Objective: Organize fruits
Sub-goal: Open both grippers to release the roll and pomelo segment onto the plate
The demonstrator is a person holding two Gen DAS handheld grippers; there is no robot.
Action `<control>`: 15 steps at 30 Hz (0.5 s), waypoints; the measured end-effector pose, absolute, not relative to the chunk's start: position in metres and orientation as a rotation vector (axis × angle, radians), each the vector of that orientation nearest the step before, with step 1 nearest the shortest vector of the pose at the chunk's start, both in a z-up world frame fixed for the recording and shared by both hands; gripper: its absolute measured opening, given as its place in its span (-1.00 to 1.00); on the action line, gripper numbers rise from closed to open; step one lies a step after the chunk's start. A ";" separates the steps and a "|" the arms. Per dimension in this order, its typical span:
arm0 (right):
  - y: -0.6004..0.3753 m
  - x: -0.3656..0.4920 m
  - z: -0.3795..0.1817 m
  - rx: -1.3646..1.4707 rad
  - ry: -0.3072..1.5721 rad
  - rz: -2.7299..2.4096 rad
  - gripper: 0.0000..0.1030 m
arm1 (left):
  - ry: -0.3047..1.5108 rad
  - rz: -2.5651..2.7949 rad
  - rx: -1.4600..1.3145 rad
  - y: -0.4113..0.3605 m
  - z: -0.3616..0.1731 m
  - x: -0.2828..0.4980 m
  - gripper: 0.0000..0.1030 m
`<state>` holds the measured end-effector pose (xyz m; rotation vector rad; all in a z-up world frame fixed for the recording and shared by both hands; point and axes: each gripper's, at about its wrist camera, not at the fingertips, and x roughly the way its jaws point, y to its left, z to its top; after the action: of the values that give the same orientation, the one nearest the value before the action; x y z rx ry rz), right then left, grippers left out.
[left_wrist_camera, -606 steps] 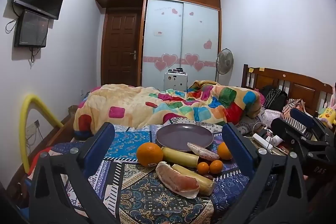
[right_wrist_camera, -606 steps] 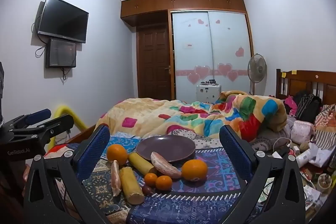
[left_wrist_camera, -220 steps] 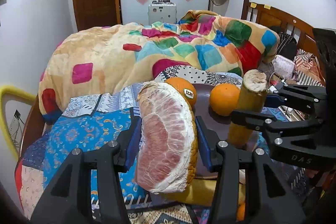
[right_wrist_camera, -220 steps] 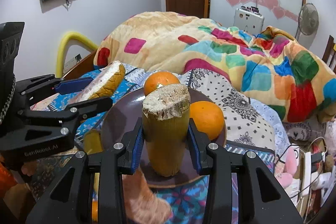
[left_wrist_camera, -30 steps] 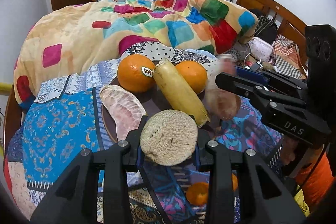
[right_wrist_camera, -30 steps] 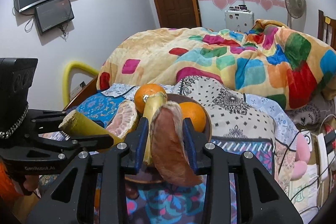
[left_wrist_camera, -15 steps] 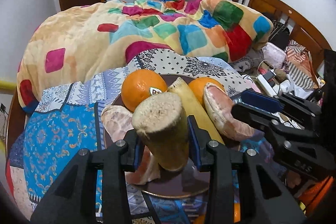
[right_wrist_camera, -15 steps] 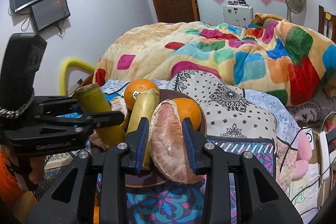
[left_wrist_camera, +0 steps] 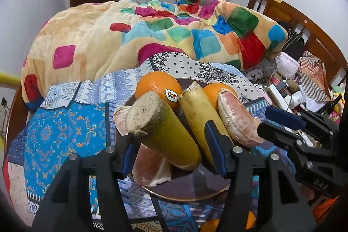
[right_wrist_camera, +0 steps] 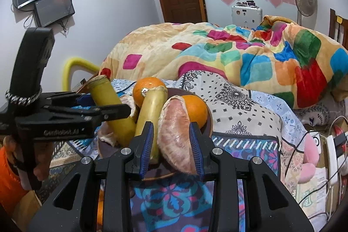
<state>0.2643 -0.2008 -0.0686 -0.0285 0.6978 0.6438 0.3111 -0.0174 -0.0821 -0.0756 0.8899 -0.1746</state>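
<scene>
Our left tool [left_wrist_camera: 171, 153] grips a sugarcane piece [left_wrist_camera: 163, 129], tilted over the plate [left_wrist_camera: 195, 190]. Our right tool [right_wrist_camera: 171, 145] is closed on a pomelo wedge [right_wrist_camera: 177, 136] above the plate's near right edge, beside the oranges [right_wrist_camera: 194, 111].

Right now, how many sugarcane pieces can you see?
2. One sugarcane piece is clamped in the left gripper above the plate; the other sugarcane piece lies on it between the oranges.

Patterned cloth [left_wrist_camera: 65, 134], dark plate [left_wrist_camera: 191, 188], possibly bed
</scene>
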 end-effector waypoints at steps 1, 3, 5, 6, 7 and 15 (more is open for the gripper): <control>-0.201 0.261 -0.067 -0.033 0.695 0.644 -0.35 | 0.894 -0.176 -0.078 -0.017 -0.081 0.310 0.21; -0.201 0.255 -0.066 -0.041 0.688 0.643 -0.31 | 0.904 -0.176 -0.074 -0.018 -0.081 0.307 0.34; -0.200 0.249 -0.064 -0.056 0.680 0.640 -0.30 | 0.918 -0.175 -0.069 -0.018 -0.083 0.304 0.39; -0.200 0.246 -0.063 -0.063 0.675 0.639 -0.29 | 0.924 -0.172 -0.059 -0.017 -0.084 0.302 0.39; -0.199 0.244 -0.062 -0.067 0.672 0.642 -0.29 | 0.930 -0.170 -0.050 -0.017 -0.086 0.301 0.42; -0.200 0.236 -0.063 -0.071 0.672 0.651 -0.27 | 0.959 -0.186 -0.038 -0.014 -0.096 0.294 0.50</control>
<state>0.2364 -0.2003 -0.0628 -0.0709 0.6719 0.6508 0.2941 -0.0143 -0.0956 -0.0375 0.9588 -0.1861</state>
